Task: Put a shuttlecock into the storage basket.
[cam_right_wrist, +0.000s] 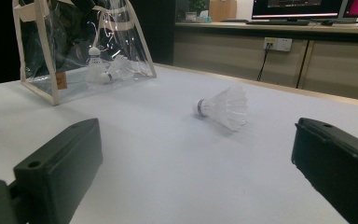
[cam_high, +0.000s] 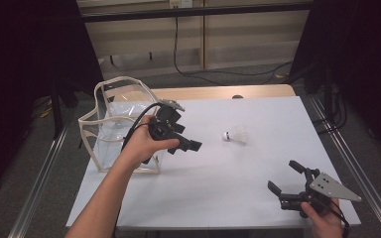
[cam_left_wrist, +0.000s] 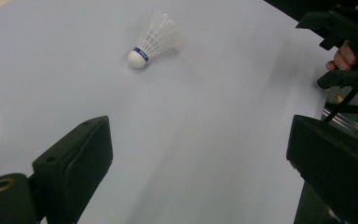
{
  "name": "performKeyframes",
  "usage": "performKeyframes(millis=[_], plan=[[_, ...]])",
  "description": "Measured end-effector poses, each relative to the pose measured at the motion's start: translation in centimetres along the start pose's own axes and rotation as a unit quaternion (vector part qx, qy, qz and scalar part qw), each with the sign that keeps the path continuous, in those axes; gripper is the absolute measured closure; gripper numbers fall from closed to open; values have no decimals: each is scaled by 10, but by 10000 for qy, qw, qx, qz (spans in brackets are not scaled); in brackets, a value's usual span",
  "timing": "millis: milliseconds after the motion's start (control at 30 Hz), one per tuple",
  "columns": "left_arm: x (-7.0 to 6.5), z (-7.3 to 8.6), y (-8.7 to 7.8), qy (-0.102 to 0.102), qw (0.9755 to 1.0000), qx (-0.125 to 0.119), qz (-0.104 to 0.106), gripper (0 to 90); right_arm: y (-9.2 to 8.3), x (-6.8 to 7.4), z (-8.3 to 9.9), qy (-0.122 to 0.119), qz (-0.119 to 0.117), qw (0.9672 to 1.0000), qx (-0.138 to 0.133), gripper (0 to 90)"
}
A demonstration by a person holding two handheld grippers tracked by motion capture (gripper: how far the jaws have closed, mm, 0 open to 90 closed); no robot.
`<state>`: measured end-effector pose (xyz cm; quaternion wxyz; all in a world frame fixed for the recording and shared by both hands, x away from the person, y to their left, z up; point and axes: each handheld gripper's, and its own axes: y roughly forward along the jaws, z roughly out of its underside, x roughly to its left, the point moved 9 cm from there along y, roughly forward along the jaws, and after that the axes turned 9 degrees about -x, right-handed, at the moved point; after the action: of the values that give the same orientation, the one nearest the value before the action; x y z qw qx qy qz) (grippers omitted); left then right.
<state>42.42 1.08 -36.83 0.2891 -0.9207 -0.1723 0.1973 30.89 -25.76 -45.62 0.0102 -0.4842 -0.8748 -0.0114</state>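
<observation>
Lying on bare table mid-surface, the shuttlecock [cam_high: 235, 134] sits between both wide-spread, empty tongs.

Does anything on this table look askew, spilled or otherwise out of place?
One shuttlecock lies on its side alone on the white table, apart from the clear bag, which holds two more shuttlecocks. Both the left gripper and right gripper are open and empty. Nothing looks damaged.

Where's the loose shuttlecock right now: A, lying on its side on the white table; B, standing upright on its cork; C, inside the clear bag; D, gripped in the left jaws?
A: the shuttlecock lies on its side on the table, clear of both grippers.
</observation>
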Motion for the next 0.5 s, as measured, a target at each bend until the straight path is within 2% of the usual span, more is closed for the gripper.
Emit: performKeyframes(millis=[500], plan=[[1, 12, 16, 53, 10000, -54, 28, 68, 0, 0, 0, 7, -7, 10000, -7, 14]])
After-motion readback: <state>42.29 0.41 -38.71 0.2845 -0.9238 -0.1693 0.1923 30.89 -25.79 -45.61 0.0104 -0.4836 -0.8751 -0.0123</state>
